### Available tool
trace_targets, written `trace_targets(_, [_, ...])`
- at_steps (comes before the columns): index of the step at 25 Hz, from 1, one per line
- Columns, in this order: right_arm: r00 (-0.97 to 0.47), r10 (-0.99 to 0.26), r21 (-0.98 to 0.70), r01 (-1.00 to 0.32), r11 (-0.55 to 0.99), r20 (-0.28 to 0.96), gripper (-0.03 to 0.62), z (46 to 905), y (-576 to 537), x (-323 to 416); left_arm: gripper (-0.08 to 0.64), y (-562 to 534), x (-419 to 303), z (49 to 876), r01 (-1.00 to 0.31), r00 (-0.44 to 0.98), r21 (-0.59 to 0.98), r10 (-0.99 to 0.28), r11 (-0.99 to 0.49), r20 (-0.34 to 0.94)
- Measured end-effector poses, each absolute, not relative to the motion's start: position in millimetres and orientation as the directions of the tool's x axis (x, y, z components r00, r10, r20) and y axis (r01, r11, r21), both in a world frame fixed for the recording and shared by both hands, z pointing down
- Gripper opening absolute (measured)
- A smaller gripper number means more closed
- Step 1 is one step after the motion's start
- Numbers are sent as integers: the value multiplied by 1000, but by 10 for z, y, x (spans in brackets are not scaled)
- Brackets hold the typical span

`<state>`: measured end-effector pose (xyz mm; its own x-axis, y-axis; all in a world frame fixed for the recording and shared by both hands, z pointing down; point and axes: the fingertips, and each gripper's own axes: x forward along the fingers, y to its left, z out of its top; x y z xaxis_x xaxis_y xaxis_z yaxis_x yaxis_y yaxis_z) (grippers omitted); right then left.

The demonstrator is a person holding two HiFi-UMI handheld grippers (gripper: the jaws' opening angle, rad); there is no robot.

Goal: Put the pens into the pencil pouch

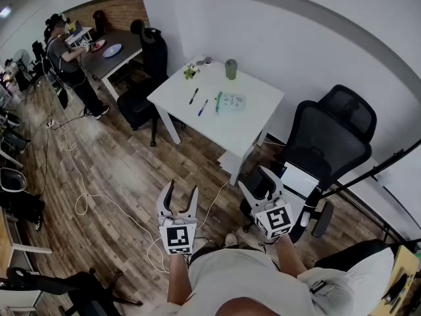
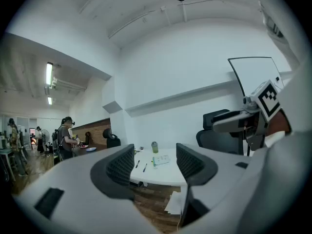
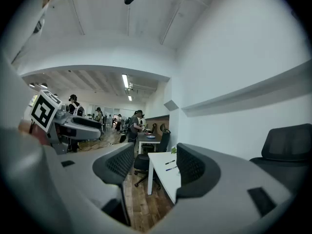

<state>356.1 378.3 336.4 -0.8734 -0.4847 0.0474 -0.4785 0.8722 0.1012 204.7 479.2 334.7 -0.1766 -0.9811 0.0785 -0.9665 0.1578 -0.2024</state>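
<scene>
The left tongs (image 1: 183, 191) and right tongs (image 1: 262, 178) are wide and empty. The pens (image 1: 202, 107) look light, stiff and slippery, so pinch the middle.

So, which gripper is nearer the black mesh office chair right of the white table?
Right. The right gripper is just beside the black mesh chair; the left gripper is farther off to its left.

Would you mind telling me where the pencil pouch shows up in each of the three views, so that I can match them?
Head view: the pencil pouch lies upper centre, on the white table.
Left gripper view: the pencil pouch is at centre, seen between the jaws.
Right gripper view: not visible; the picture's right-hand jaw covers that part of the table.
Shared landmark: the white table, in all three.
</scene>
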Motion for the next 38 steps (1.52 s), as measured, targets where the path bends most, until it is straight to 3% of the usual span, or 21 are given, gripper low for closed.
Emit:
trace_targets(15, [-895, -445, 106, -440, 892, 35, 293, 3370, 3533, 3351, 264, 4473, 2077, 3322, -964, -190, -198, -981, 178, 41])
trace_targets(38, [-846, -527, 114, -517, 848, 82, 304, 3551, 2542, 1839, 281, 3323, 470, 3501, -982, -84, -173, -995, 74, 54])
